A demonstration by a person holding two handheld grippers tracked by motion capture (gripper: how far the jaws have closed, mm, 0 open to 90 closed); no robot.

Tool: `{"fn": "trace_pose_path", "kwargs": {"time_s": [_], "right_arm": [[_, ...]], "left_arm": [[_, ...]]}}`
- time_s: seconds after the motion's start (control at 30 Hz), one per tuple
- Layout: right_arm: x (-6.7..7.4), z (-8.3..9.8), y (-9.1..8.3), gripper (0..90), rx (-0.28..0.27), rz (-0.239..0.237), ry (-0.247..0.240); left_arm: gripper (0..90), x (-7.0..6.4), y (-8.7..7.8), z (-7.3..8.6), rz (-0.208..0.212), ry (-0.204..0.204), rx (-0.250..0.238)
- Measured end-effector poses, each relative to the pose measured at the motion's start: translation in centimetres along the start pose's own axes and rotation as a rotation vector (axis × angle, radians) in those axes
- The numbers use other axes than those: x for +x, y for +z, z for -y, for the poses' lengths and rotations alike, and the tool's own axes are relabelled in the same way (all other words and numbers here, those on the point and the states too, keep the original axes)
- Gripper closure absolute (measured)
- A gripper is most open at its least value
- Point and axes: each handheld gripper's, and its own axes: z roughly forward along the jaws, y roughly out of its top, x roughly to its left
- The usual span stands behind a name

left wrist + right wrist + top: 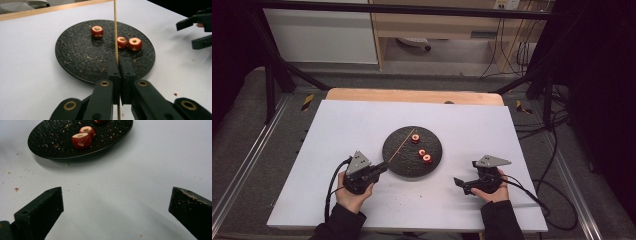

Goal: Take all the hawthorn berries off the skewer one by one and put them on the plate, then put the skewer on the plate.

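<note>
Left gripper [117,62] clamps one skewer [115,30]; right gripper [116,205] gapes empty; three fruits [97,31] on one plate [72,55]

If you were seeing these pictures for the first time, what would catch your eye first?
A round black plate sits mid-table with three red cored fruit pieces on it. The left claw is shut on a thin wooden skewer reaching over the plate, while the right claw stands open beside it.

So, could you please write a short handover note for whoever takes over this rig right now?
Left gripper: shut on the skewer, which points out over the plate.
Right gripper: open, empty, over the table right of the plate.
Fruit pieces: three cored red ones on the plate, one apart, two side by side.
Done: skewer picked up.
Left: nothing is on the skewer yet; probably thread the pieces.
</note>
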Motion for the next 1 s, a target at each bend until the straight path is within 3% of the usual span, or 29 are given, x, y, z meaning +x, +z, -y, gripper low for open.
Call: {"fn": "trace_pose_path", "kwargs": {"time_s": [0.53,0.8,1.0], "right_arm": [[-0.2,0.3,-0.7,0.9,-0.006,0.01,0.001],[-0.2,0.4,-0.7,1.1,-0.008,0.009,0.005],[-0.2,0.4,-0.7,1.1,-0.009,0.006,0.004]], "left_arm": [[88.2,0.8,2.7,-2.1,-0.011,-0.026,0.049],[88.2,1.3,4.6,-2.9,-0.033,-0.051,0.071],[88.2,1.1,5.9,-3.5,-0.065,-0.041,0.085]]}}
